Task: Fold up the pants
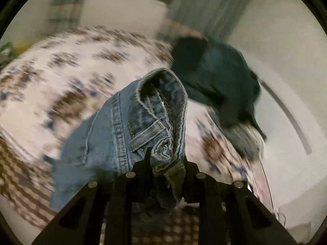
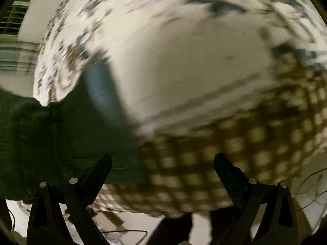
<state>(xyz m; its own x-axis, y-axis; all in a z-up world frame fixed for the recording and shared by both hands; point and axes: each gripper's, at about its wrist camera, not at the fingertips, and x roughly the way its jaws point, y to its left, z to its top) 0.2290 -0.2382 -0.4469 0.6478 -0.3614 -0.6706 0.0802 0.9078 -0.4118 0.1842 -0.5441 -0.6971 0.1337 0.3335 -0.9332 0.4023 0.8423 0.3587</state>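
In the left wrist view my left gripper (image 1: 166, 159) is shut on the waistband of blue denim pants (image 1: 114, 126), near a belt loop. The pants hang from it to the lower left, above the bed. In the right wrist view my right gripper (image 2: 163, 159) is open and empty, with its fingers wide apart above the bedspread. A blurred blue strip of the pants (image 2: 100, 89) shows at the left of that view. Both views are motion-blurred.
The bed has a white bedspread (image 1: 67, 71) with brown and blue patterns and a brown checked border (image 2: 224, 159). A dark green garment (image 1: 220, 81) lies at the bed's right edge. Cables (image 2: 122, 232) lie on the pale floor.
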